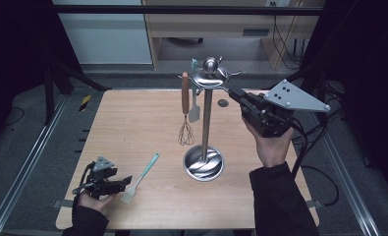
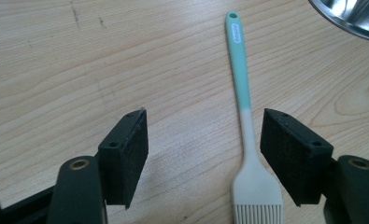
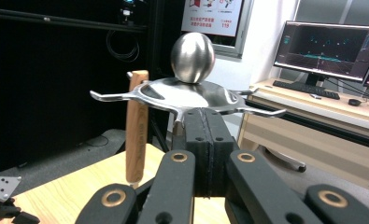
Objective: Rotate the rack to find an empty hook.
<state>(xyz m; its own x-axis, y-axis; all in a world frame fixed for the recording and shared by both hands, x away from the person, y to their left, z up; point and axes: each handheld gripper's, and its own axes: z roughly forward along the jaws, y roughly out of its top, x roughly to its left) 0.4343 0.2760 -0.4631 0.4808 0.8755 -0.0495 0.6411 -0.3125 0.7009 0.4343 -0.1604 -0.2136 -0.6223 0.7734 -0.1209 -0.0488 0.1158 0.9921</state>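
Observation:
A steel utensil stand (image 1: 206, 123) rises from its round base (image 1: 204, 163) at mid-table, with hook arms under a ball top (image 3: 192, 56). From the hooks hang a wooden-handled whisk (image 1: 185, 98) (image 3: 136, 130) and a small grey spatula (image 1: 194, 110). My right gripper (image 1: 233, 93) (image 3: 205, 126) is raised to the stand's top and shut on one hook arm facing me. A pastry brush (image 1: 145, 172) (image 2: 240, 84) with a teal handle and pale bristles lies flat near the front left. My left gripper (image 1: 124, 186) (image 2: 210, 149) rests low over its bristle end, open, with the neck just inside the right pad (image 2: 294, 154).
A small dark disc (image 1: 223, 103) lies on the wooden table (image 1: 132, 123) behind the stand. Metal rails (image 1: 29, 157) run along both table sides. Beyond the table stand a desk and monitors (image 3: 329, 51).

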